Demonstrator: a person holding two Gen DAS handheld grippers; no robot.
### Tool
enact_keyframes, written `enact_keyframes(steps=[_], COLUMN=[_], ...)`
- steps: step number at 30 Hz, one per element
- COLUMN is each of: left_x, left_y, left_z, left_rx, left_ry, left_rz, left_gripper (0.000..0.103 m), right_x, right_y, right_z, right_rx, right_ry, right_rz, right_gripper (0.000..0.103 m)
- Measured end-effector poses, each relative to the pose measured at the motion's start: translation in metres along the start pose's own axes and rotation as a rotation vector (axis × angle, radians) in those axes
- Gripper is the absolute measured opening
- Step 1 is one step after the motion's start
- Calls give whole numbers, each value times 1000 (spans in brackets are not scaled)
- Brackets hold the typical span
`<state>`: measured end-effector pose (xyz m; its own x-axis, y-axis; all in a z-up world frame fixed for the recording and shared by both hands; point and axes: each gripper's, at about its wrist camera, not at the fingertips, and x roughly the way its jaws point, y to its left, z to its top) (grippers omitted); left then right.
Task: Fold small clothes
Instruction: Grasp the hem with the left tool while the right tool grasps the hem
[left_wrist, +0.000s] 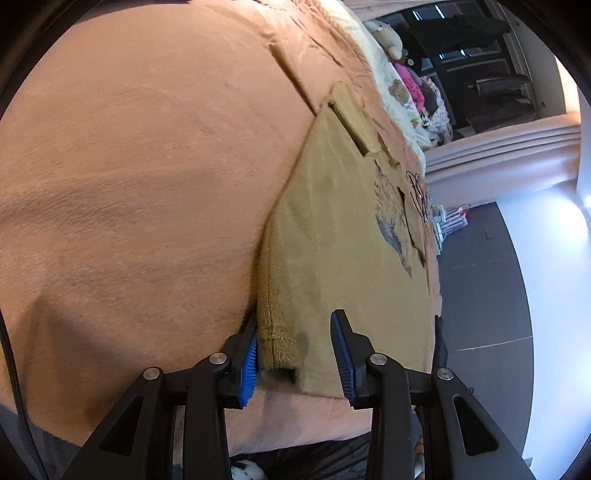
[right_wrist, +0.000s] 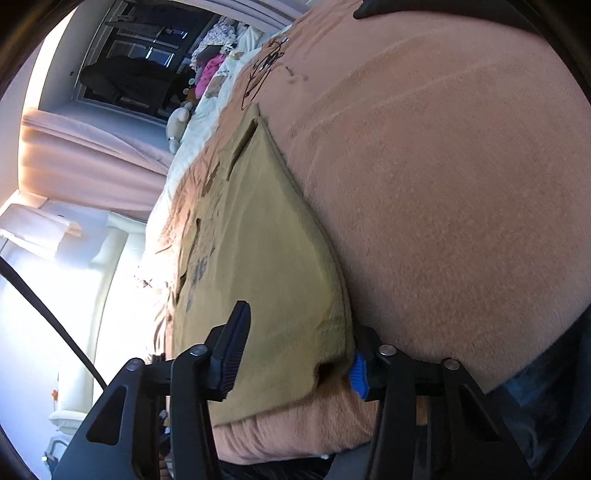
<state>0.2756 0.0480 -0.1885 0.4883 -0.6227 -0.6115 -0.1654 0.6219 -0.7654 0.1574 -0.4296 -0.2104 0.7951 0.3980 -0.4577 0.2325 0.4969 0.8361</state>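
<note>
A small tan T-shirt (left_wrist: 332, 229) with a dark print (left_wrist: 391, 221) lies flat on a peach blanket (left_wrist: 147, 184). My left gripper (left_wrist: 295, 354) is open and straddles the shirt's near corner. One blue pad rests against the ribbed cuff (left_wrist: 275, 332); the other stands apart above the cloth. In the right wrist view the same shirt (right_wrist: 258, 240) lies on the blanket (right_wrist: 443, 184). My right gripper (right_wrist: 295, 362) straddles its other near corner, open. One finger hovers over the cloth and the blue-padded finger sits at the shirt's edge against the blanket.
Beyond the shirt the blanket gives way to a pale sheet (left_wrist: 369, 62) with soft toys (left_wrist: 388, 37) and a pink item (right_wrist: 210, 70). A curtain (right_wrist: 92, 166) hangs beside the bed and dark floor (left_wrist: 480, 277) lies past its edge. A black cable (right_wrist: 48, 306) crosses the right wrist view.
</note>
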Motion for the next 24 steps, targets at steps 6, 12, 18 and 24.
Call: enact_keyframes(steps=[6, 12, 18, 24], left_x=[6, -10, -34, -67], left_y=[-2, 0, -17, -29], left_z=[9, 14, 17, 19], left_rx=[-2, 14, 53, 75], left_ry=[-23, -63, -105, -149], left_rz=[71, 108, 79, 32], left_gripper=[19, 7, 6, 5], right_x=[1, -14, -37, -62], right_y=[13, 29, 49, 66], right_z=[1, 0, -13, -27], right_rx=[-7, -20, -66, -107], right_ry=[-1, -23, -35, -41], right_rz=[-47, -60, -20, 33], right_gripper=[15, 2, 1, 1])
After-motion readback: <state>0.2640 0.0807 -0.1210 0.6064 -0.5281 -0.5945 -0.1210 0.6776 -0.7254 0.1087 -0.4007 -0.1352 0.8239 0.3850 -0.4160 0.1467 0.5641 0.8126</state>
